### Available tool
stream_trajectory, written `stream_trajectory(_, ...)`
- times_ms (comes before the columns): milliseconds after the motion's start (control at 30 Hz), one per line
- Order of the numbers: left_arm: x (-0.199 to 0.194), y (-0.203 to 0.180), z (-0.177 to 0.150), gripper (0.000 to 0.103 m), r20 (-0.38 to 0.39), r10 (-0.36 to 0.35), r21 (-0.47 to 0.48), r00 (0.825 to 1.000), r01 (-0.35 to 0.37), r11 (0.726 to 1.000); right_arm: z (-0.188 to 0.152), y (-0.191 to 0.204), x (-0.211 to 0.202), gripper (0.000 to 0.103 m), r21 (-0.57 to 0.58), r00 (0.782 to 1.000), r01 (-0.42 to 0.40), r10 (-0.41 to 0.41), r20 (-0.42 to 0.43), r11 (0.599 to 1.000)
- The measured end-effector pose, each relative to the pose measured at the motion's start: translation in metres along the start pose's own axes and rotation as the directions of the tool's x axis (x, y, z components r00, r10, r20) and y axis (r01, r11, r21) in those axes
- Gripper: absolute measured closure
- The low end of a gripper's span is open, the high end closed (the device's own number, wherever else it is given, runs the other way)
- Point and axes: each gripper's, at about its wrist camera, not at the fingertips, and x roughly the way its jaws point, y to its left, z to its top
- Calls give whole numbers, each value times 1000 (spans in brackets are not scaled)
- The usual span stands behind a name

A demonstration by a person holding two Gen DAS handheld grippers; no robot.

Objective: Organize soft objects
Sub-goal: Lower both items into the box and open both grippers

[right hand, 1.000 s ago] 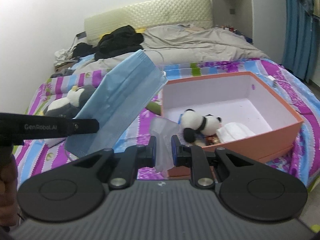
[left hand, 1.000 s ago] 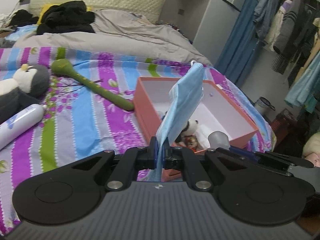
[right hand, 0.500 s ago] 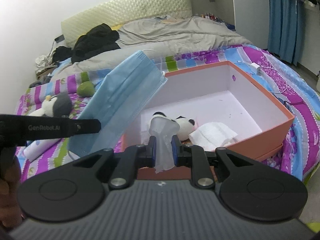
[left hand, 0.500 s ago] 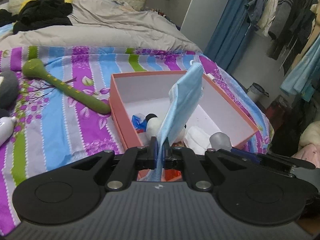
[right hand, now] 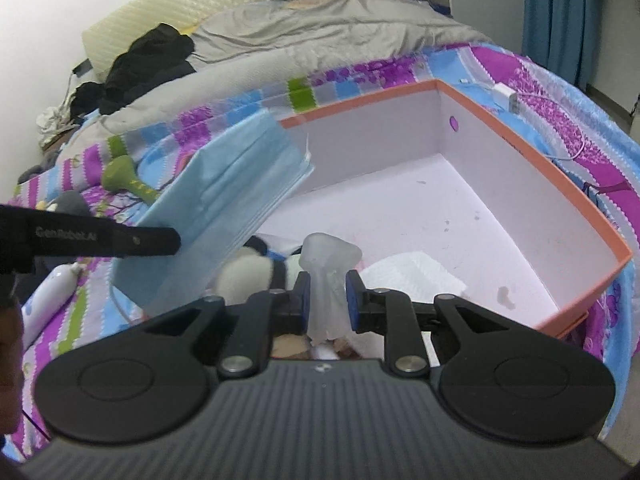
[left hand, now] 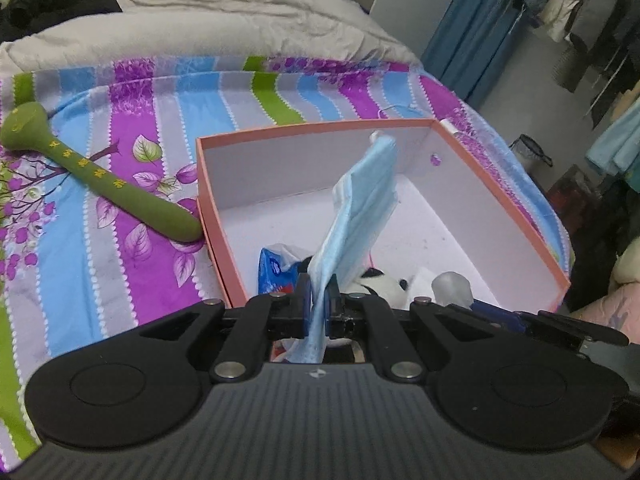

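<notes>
the step in hand looks like the drop-off: the left tool (left hand: pixel 319 294) is clamped on a blue face mask (left hand: pixel 356 216) that stands up over the orange box (left hand: pixel 500 216), and the right tool (right hand: pixel 327 294) pinches a clear soft lump (right hand: pixel 326 264) above the box's near end. next, i judge, both need lowering and letting go. the near corner holds a panda toy (left hand: pixel 380 280) and tissue pack (left hand: pixel 274 268); the floor toward 1 o'clock is bare, walls all round.

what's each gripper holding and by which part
Left gripper pinches the blue mask by its lower edge; right gripper squeezes a translucent soft piece around its middle.
</notes>
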Motion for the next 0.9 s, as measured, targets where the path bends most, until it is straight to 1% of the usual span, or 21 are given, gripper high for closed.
stream_trajectory(100, 18, 1, 11, 96, -27, -1, 8, 1000, 1, 1000, 3, -9, 12, 76, 18, 1000, 11, -11, -17, 1000)
stream_trajectory(167, 25, -1, 15, 79, -30, 9, 26, 1000, -9, 1000, 5, -13, 19, 68, 31, 999, 21, -20, -31, 999)
stream_trajectory(200, 27, -2, 16, 54, -36, 15, 31, 999, -14, 999, 5, -15, 21, 63, 37, 999, 26, -25, -35, 999)
stream_trajectory(233, 31, -2, 17, 37, -46, 22, 33, 999, -21, 999, 5, -16, 22, 57, 41, 999, 25, -23, -39, 999)
stream_trajectory(267, 34, -3, 19, 34, -56, 21, 36, 998, -19, 999, 5, -17, 22, 55, 44, 999, 18, -17, -41, 999)
stream_trajectory(300, 35, -3, 19, 34, -58, 19, 37, 998, -17, 999, 5, -17, 22, 53, 45, 999, 14, -12, -40, 999)
stream_trajectory(333, 34, -4, 19, 34, -45, 20, 37, 999, -18, 999, 5, -17, 21, 52, 47, 999, 16, -14, -37, 999)
stream_trajectory(400, 31, -4, 19, 34, -29, 16, 41, 999, -14, 999, 5, -17, 18, 52, 50, 999, 22, -21, -31, 998)
stream_trajectory(467, 27, -6, 19, 34, -30, 13, 37, 999, -12, 999, 6, -18, 13, 52, 55, 1000, 17, -16, -23, 998)
stream_trajectory(567, 16, -9, 19, 34, -12, 18, 46, 1000, -17, 999, 9, -15, -1, 52, 51, 1000, 10, -10, 3, 999)
stream_trajectory(733, -14, -16, 20, 34, 32, 14, 61, 999, -16, 998, 13, -11, -33, 52, 54, 998, -5, 2, 69, 999)
stream_trajectory(900, -48, -23, 16, 34, 71, 6, 80, 997, -12, 997, 13, -3, -64, 52, 48, 993, -20, 15, 116, 999)
